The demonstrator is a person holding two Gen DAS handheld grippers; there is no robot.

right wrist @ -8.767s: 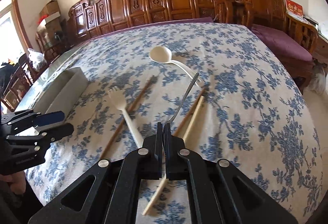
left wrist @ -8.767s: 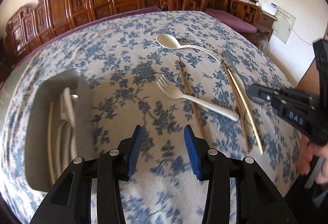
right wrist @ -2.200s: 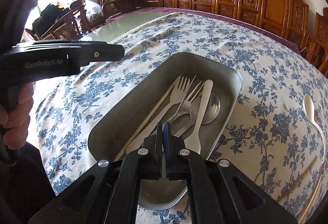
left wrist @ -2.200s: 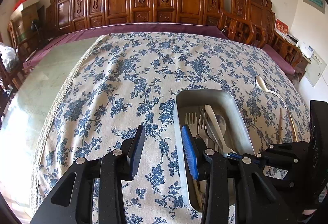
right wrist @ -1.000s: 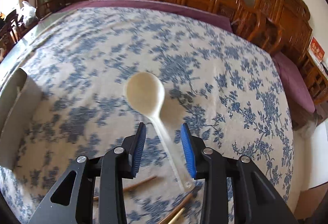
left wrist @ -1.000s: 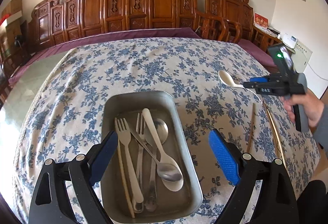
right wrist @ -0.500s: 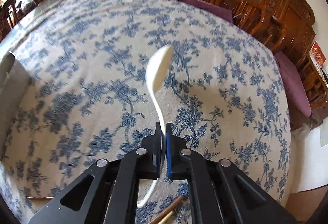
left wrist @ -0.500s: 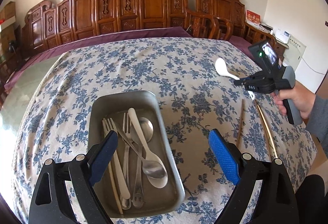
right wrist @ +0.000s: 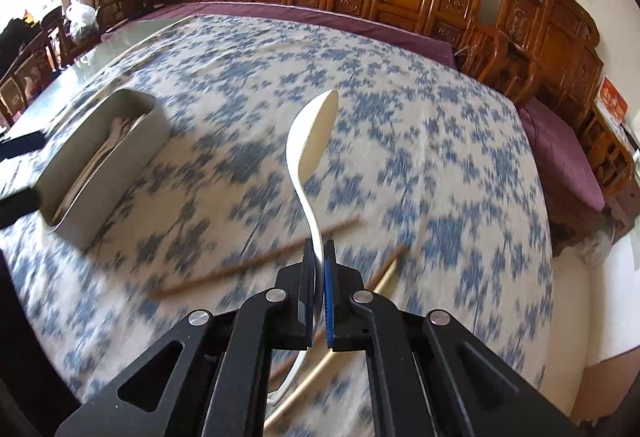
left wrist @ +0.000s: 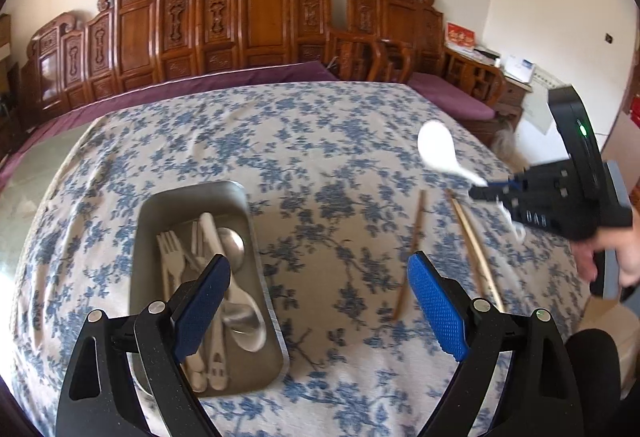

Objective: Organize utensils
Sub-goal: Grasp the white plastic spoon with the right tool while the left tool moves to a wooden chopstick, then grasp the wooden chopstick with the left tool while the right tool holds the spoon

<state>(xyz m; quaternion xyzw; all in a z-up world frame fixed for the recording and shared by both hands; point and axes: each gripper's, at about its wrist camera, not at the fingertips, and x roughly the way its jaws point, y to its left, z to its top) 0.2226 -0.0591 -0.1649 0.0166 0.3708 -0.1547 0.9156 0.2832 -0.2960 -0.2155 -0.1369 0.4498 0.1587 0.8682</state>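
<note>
1. White spoon point(right wrist: 310, 141) clamped by its handle in right gripper point(right wrist: 319, 293), bowl tipped up and away, raised above the worktop point(right wrist: 440, 165); in left wrist view same spoon point(left wrist: 438, 149) sticks out left of right gripper point(left wrist: 496, 193), off the cloth.
2. Right fingers point(right wrist: 330, 301) pinched narrow on the spoon handle, handle end pokes out below them.
3. Metal tray point(left wrist: 256, 237) sits left-near on worktop in left wrist view; holds forks point(left wrist: 172, 253), a white spoon and a metal spoon point(left wrist: 240, 313), piled lengthwise.
4. In right wrist view the tray point(right wrist: 116, 165) is far left of the held spoon, well apart from it.
5. Left gripper point(left wrist: 316, 301) hovers near edge, fingers point(left wrist: 434, 311) spread wide, holding nothing; left pad overlaps the tray in view, touching or not cannot tell.
6. Brown chopstick point(left wrist: 410, 249) lies loose on cloth right of tray, between the left gripper's fingers and the right gripper.
7. Pale chopstick point(left wrist: 474, 249) just right of it, with a second brown one alongside at the far end, angled slightly.
8. In right wrist view brown chopstick point(right wrist: 256, 261) lies under and left of the right gripper, pale chopstick point(right wrist: 316, 373) partly hidden under the fingers. Blurred.
9. Worktop covered in blue floral cloth point(left wrist: 320, 141).
10. Person's hand point(left wrist: 612, 257) grips the right gripper body at right edge.
11. Carved wooden chairs point(left wrist: 256, 21) line the far wall.
</note>
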